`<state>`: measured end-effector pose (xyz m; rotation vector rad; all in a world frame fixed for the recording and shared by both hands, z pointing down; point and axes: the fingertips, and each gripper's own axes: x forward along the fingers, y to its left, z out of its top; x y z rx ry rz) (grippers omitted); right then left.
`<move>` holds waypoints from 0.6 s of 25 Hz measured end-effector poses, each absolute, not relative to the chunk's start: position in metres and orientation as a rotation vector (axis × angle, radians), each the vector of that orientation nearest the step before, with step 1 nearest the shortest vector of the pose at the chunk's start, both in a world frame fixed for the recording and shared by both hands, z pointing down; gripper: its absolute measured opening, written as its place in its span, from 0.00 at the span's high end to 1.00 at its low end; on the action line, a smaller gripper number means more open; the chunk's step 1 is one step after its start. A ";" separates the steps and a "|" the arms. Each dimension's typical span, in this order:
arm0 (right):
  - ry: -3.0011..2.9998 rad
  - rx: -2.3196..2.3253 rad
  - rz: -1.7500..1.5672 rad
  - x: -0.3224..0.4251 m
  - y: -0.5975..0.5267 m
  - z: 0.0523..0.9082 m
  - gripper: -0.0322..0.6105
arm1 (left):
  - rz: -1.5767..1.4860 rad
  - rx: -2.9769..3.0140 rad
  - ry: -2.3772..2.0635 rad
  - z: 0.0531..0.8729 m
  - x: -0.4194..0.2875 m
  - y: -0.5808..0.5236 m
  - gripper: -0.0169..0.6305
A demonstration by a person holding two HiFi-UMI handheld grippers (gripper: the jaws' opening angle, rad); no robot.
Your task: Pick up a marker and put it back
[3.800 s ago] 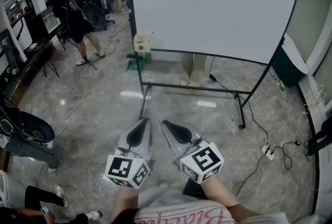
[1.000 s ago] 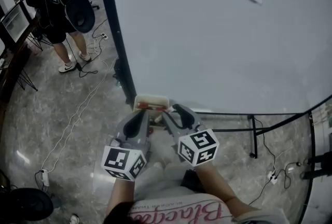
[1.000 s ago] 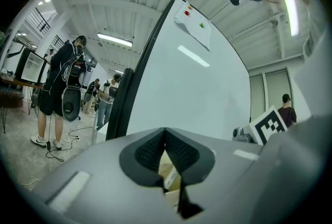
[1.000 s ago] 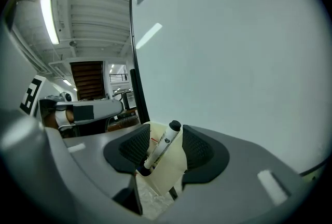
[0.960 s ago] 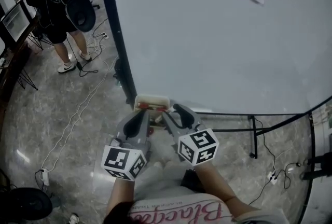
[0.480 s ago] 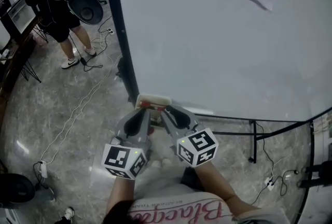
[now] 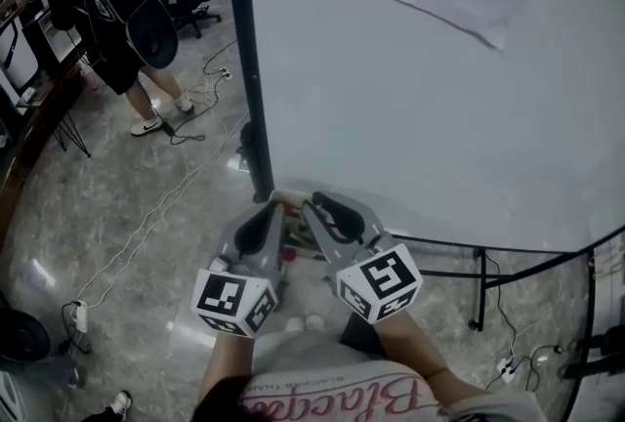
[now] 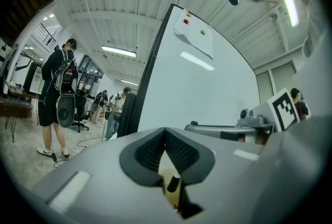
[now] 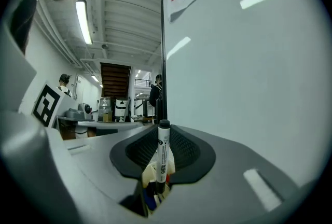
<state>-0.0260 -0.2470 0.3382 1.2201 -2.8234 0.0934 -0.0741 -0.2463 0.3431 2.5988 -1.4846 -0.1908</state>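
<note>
Right gripper (image 9: 162,158) is closing on the upright marker (image 9: 163,137), pads touching it; left gripper (image 8: 166,153) is sitting with jaws together.

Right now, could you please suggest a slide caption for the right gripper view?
Right gripper closing its jaws around an upright marker beside the whiteboard.

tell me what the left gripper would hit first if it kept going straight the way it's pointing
The left gripper would likely meet the cream marker holder first, right past its shut jaws, a black marker cap standing in it. Depth is hard to judge.
</note>
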 end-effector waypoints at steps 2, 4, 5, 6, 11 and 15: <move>-2.837 1.227 0.062 -0.025 -0.247 0.327 0.84 | -0.197 2.618 -1.484 0.337 -0.073 -0.248 0.97; -2.844 1.240 0.053 -0.024 -0.248 0.321 0.84 | -0.200 2.639 -1.481 0.331 -0.072 -0.250 0.97; -2.848 1.246 0.053 -0.024 -0.248 0.320 0.84 | -0.202 2.648 -1.479 0.328 -0.071 -0.251 0.97; -2.852 1.250 0.054 -0.023 -0.248 0.319 0.84 | -0.206 2.655 -1.478 0.326 -0.071 -0.251 0.98; -2.854 1.261 0.050 -0.020 -0.247 0.317 0.84 | -0.173 2.678 -1.491 0.324 -0.070 -0.254 0.98; -2.843 1.274 0.052 -0.018 -0.246 0.318 0.84 | -0.164 2.698 -1.466 0.324 -0.067 -0.253 0.98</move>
